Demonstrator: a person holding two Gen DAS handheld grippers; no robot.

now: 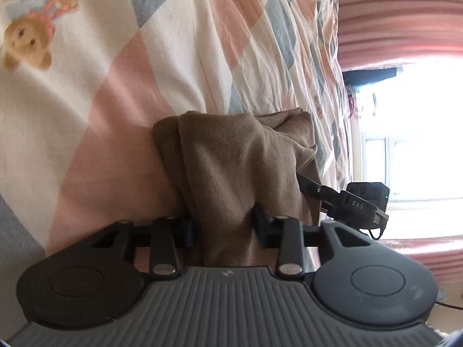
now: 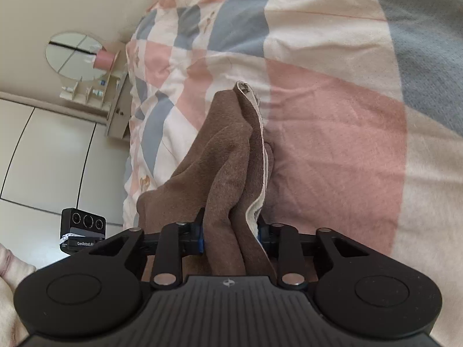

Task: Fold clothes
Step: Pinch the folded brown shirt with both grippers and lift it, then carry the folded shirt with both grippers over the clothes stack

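A brown garment hangs bunched above a checked bedspread. My left gripper is shut on one part of it, the cloth pinched between both fingers. In the right wrist view the same brown garment shows a cream inner lining along its right edge, and my right gripper is shut on it too. The right gripper's body shows just right of the cloth in the left wrist view. The left gripper's camera block appears at the lower left of the right wrist view.
The bedspread has pink, grey and cream squares with teddy bear prints. Pink curtains and a bright window lie beyond the bed. A round mirror and small shelf stand by the bed's far side.
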